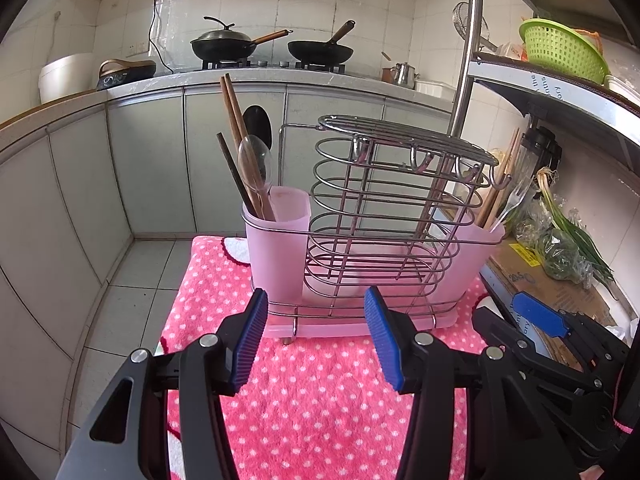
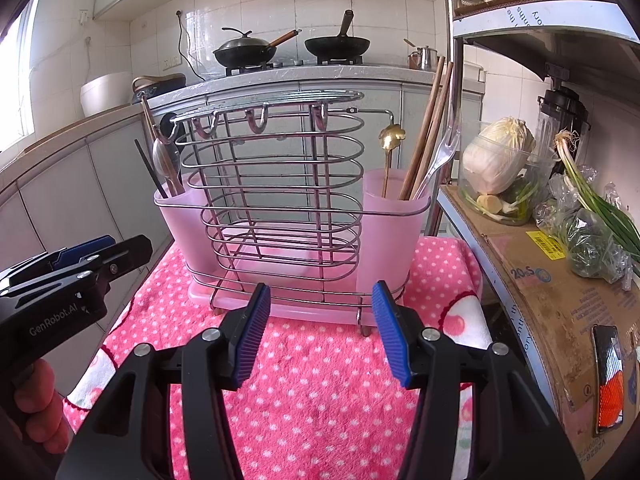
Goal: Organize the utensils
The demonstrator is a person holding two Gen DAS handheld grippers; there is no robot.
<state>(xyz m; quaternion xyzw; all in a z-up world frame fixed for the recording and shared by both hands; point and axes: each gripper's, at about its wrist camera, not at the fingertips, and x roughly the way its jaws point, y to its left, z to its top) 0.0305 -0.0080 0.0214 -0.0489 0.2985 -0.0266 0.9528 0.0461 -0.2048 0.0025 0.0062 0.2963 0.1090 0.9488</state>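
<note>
Left wrist view has the left gripper [image 1: 316, 334] hovering with jaws apart and nothing between them, just short of the wire utensil rack [image 1: 384, 216] on the pink dotted towel [image 1: 320, 392]; the right gripper [image 2: 320, 334] is likewise spread and empty. The utensils are split between two pink cups — the left cup [image 1: 276, 240] holds dark chopsticks [image 1: 236, 178], brown chopsticks [image 1: 234, 108] and a clear spoon [image 1: 256, 162], while the right cup [image 2: 394, 224] holds wooden chopsticks [image 2: 430, 128], a clear plastic fork [image 2: 440, 156] and a gold spoon [image 2: 390, 148]. All look light and stiff; the plastic fork and clear spoon are probably slick and a little brittle, the wooden sticks thin enough to roll out of a loose pinch. Best purchase would be across the shafts just above the cup rim, not the tips — lifted straight up so neighbours don't snag.
</note>
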